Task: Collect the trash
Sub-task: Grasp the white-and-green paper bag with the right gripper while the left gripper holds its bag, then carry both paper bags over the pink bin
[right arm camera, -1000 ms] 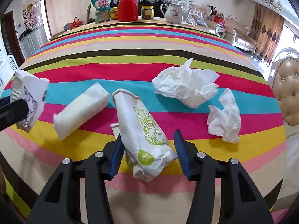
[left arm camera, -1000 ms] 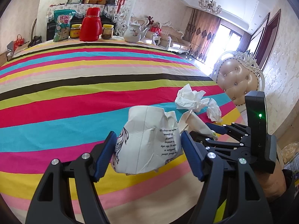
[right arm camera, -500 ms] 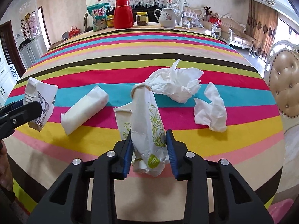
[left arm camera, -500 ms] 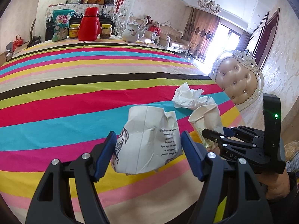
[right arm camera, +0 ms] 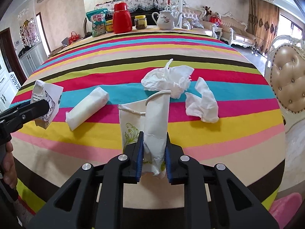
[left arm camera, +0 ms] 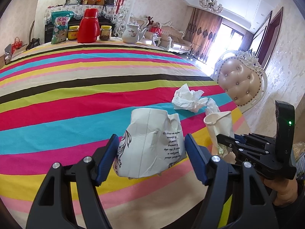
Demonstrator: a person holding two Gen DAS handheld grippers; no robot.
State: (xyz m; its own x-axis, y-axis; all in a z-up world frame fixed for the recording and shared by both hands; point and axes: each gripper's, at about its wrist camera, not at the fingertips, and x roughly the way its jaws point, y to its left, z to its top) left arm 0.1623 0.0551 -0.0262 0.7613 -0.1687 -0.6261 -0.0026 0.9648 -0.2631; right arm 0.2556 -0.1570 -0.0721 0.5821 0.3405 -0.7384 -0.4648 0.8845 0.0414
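Observation:
My left gripper (left arm camera: 150, 156) is shut on a crumpled white paper cup with black print (left arm camera: 150, 143), held above the striped tablecloth (left arm camera: 76, 99); the cup also shows in the right wrist view (right arm camera: 47, 103). My right gripper (right arm camera: 153, 156) is shut on a flattened white paper cup with green print (right arm camera: 155, 122), lifted off the table; it shows in the left wrist view (left arm camera: 219, 127) too. A second flattened green-print cup (right arm camera: 131, 122) lies behind it. A tissue pack (right arm camera: 87, 107) and two crumpled tissues (right arm camera: 169, 82) (right arm camera: 203, 103) lie on the cloth.
At the far edge stand a red thermos (right arm camera: 122, 18), a snack bag (right arm camera: 97, 22), jars (right arm camera: 140, 22) and a white teapot (right arm camera: 165, 20). A padded chair (right arm camera: 287, 80) stands at the table's right side. The table's near edge runs just below my grippers.
My right gripper closed on the green-print cup and lifted it upright off the table. The left gripper kept holding its cup, barely moving.

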